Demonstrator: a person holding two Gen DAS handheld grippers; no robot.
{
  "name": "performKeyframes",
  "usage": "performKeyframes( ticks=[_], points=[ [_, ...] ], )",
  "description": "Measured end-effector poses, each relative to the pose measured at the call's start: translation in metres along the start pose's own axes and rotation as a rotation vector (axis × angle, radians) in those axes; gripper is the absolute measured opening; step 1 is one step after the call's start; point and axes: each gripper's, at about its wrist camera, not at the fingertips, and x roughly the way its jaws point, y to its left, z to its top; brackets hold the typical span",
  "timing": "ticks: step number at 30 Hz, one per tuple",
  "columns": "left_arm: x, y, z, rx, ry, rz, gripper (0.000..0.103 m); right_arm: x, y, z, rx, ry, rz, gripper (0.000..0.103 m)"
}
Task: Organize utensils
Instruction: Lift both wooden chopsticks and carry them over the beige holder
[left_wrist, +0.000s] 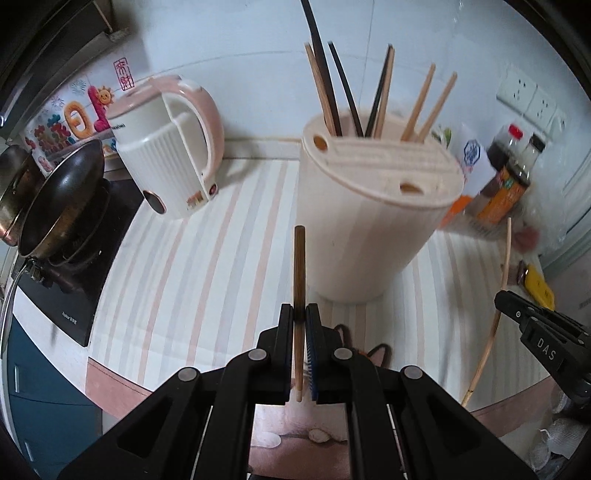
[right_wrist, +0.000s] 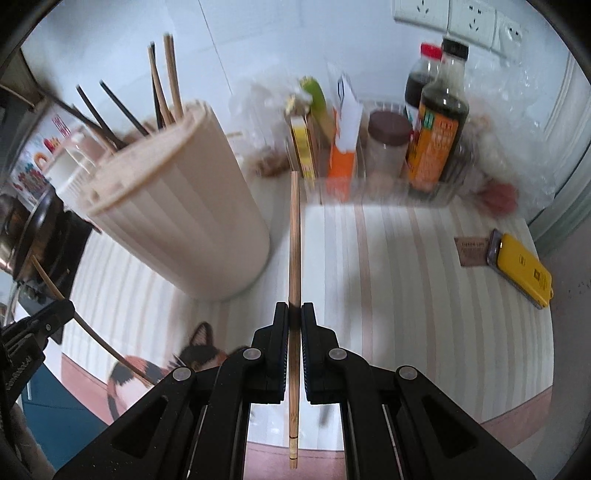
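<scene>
Closest in, both grippers have a chopstick each. The left gripper (left_wrist: 299, 314) has its two black fingers pinched on a brown wooden chopstick (left_wrist: 299, 273), held about midway so it pokes straight up past the fingertips. The right gripper (right_wrist: 294, 312) is doing the same thing, fingers clamped on a long light bamboo chopstick (right_wrist: 294, 236) that sticks out both in front of and behind the pads.

Down below the table edge there's a calico cat (right_wrist: 140, 369) just hanging around.

Both chopsticks hang over the round table with a pink-and-white striped cover (left_wrist: 207, 258), not touching it. Just beyond them stands the tall cream plastic utensil holder with a slotted lid (left_wrist: 369, 221), already stuffed with a bunch of wooden and black chopsticks (left_wrist: 369, 96) leaning every which way.

Off to the holder's left is a pink and white electric kettle (left_wrist: 166, 147), and past that a dark frying pan (left_wrist: 62, 195) on a black cooktop. On the other side, a yellow phone (right_wrist: 522, 269) lies near the table's rim, and back by the wall there's a dark soy sauce bottle with an orange label (right_wrist: 437, 136) among other jars and packets.
</scene>
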Motion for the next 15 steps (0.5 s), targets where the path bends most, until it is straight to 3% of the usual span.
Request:
performKeyframes(
  ticks=[9, 15],
  points=[
    [-0.038, 0.011, 0.016, -0.022, -0.070, -0.020, 0.004, -0.029, 0.005, 0.025, 0.040, -0.065, 0.083, 0.007],
    [-0.090, 0.015, 0.039, -0.039, -0.143, -0.066, 0.004, -0.059, 0.009, 0.054, 0.075, -0.116, 0.175, 0.007]
  ],
)
